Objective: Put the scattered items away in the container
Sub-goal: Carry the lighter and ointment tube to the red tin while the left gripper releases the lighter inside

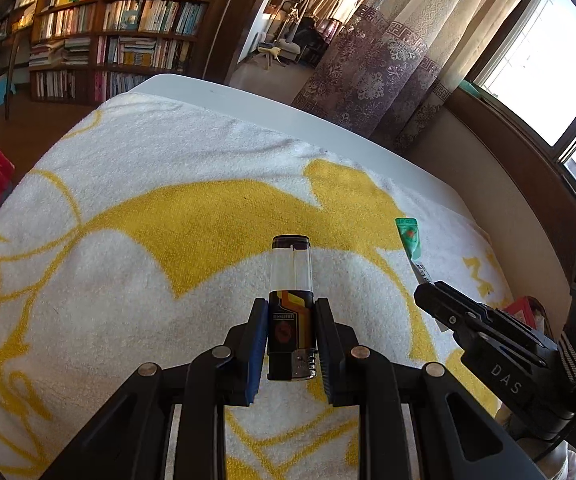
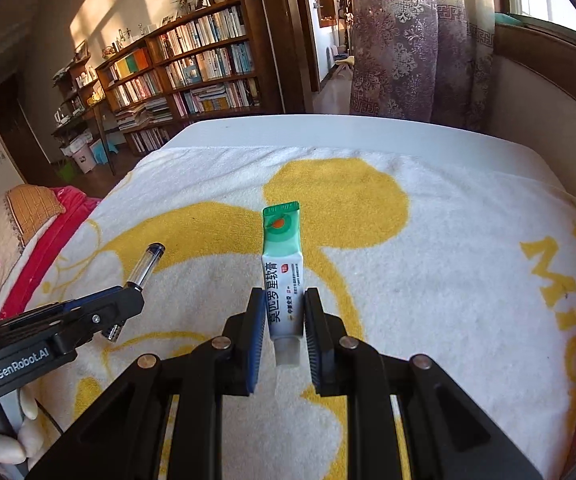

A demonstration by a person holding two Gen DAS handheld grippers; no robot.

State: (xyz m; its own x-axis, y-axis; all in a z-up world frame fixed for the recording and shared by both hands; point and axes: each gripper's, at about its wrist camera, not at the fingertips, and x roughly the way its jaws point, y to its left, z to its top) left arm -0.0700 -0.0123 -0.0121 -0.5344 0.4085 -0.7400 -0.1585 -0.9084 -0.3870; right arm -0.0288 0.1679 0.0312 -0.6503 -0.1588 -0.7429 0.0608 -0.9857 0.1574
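Left claw [image 1: 291,330] clamps glossy clear-bodied lighter [image 1: 290,308]; right claw [image 2: 284,326] pinches soft ointment tube [image 2: 282,276].

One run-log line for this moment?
left gripper: shut on lighter | right gripper: shut on ointment tube | both above towel

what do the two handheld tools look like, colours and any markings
Both are matte black, with angular linkage arms joined by round silver pivot pins. The left tool has blue ribbed pads on its fingers and white "GenRobot.AI" lettering on its side in the right wrist view. The right tool matches, with "DAS" printed on its body and a black-and-white woven strap beside it. A light-coloured glove shows at the left handle.
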